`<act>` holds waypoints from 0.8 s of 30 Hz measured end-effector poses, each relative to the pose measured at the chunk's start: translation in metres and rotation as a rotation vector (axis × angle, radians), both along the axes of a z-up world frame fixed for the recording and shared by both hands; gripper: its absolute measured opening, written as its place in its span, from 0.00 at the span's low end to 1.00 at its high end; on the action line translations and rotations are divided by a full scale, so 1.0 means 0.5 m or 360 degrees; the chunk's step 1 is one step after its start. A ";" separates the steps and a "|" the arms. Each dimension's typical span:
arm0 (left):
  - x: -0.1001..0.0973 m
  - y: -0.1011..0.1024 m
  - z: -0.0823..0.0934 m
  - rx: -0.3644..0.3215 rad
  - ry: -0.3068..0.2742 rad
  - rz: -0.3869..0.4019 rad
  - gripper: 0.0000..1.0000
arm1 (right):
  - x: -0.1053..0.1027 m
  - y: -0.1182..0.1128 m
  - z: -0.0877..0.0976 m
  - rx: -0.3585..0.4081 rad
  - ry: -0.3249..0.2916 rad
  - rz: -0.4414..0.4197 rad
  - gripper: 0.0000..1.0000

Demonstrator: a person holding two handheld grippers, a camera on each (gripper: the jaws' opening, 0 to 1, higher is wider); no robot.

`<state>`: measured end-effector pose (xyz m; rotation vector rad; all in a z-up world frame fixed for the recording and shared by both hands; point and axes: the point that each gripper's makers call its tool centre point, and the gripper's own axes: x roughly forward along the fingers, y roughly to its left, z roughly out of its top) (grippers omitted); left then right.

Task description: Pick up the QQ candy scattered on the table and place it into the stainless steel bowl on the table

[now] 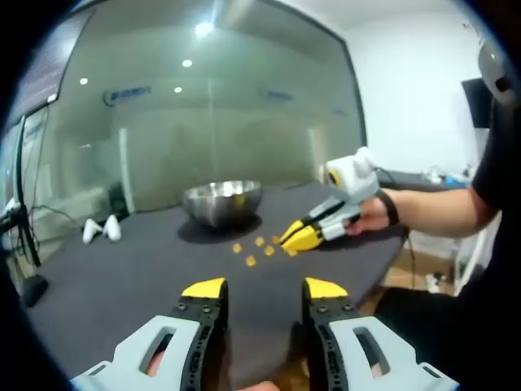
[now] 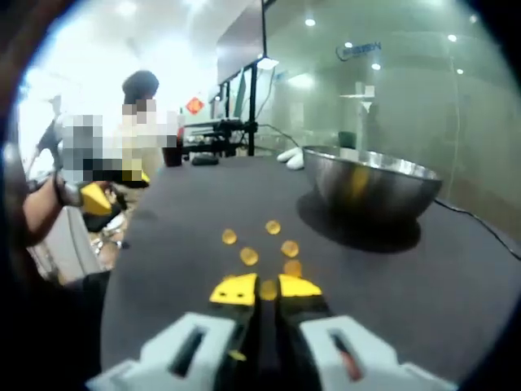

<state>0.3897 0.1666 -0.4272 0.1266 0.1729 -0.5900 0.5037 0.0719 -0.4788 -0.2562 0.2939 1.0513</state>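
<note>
Dark table (image 1: 122, 277), glass wall (image 1: 203, 122) behind steel bowl (image 1: 222, 201)

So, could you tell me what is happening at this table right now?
A person is gathering small yellow candies off a dark table into a steel bowl. The right gripper has its jaws pinched on one candy at the near edge of the cluster. The left gripper hangs open, holding nothing.

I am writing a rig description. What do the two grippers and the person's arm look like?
Both grippers have pale grey slotted bodies, black fingers and yellow tips. The left gripper shows this up close. The right gripper carries a white box with a yellow patch on top. The hand holding it wears a dark wristband and a black short sleeve.
</note>
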 end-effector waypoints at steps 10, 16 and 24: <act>-0.001 0.006 0.003 0.0000 -0.0009 0.0008 0.38 | -0.001 -0.006 0.007 0.0003 -0.0023 -0.0037 0.09; -0.002 0.004 0.002 0.0027 -0.0012 0.0001 0.38 | 0.030 -0.028 0.088 0.0097 -0.0166 -0.0141 0.09; -0.004 0.001 0.006 0.0025 -0.0031 0.0002 0.38 | 0.129 -0.094 0.204 0.0337 -0.0286 -0.0518 0.09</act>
